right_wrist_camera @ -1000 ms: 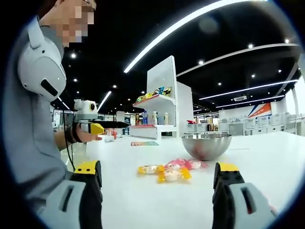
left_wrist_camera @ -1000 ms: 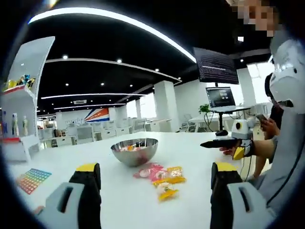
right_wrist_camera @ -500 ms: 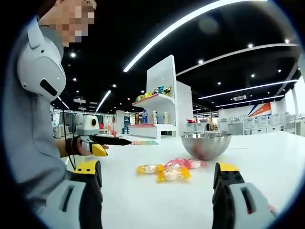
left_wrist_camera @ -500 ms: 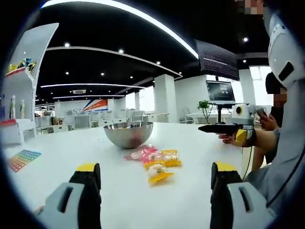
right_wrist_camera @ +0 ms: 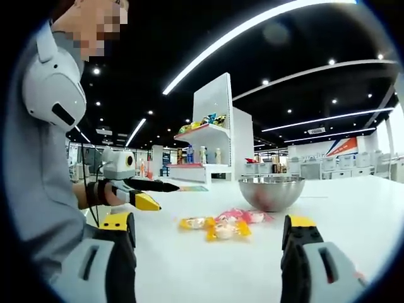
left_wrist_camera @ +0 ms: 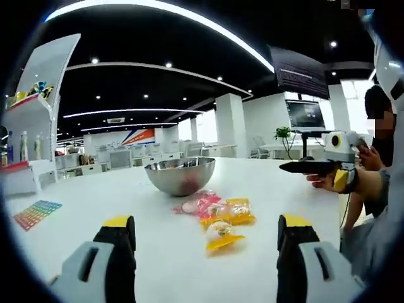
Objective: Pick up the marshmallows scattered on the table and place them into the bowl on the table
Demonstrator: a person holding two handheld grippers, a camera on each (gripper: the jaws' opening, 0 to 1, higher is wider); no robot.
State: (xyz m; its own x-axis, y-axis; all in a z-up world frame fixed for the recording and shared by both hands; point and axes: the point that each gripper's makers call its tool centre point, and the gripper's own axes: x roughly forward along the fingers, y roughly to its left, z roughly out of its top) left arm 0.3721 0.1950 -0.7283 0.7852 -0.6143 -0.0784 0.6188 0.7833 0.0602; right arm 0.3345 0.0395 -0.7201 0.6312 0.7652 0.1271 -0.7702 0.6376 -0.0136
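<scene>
Since a second ago the left gripper (right_wrist_camera: 148,192) has dropped from level with the far shelf to just over the white table (left_wrist_camera: 158,252), its yellow-tipped jaws now reaching toward the sweets, seen from the right gripper view. The right gripper (left_wrist_camera: 309,166) stays raised at the right of the left gripper view.

Nearest in each view, that view's own jaws stand wide apart with nothing between them. Beyond them lie the wrapped marshmallows (left_wrist_camera: 218,218) in a loose cluster on the table: a yellow packet (left_wrist_camera: 221,235) nearest the left gripper, an orange-yellow one and a pink packet (left_wrist_camera: 196,203) behind it. In the right gripper view the same cluster (right_wrist_camera: 218,224) sits left of and just before the steel bowl (right_wrist_camera: 271,192). The bowl (left_wrist_camera: 180,175) stands upright just beyond the sweets; something pinkish may lie inside, though reflections make that unsure.

Farther left a coloured sheet (left_wrist_camera: 36,213) lies flat on the table, and a white display shelf (right_wrist_camera: 211,148) with bottles and bright goods stands behind. At far right a monitor (left_wrist_camera: 306,113) stands.
</scene>
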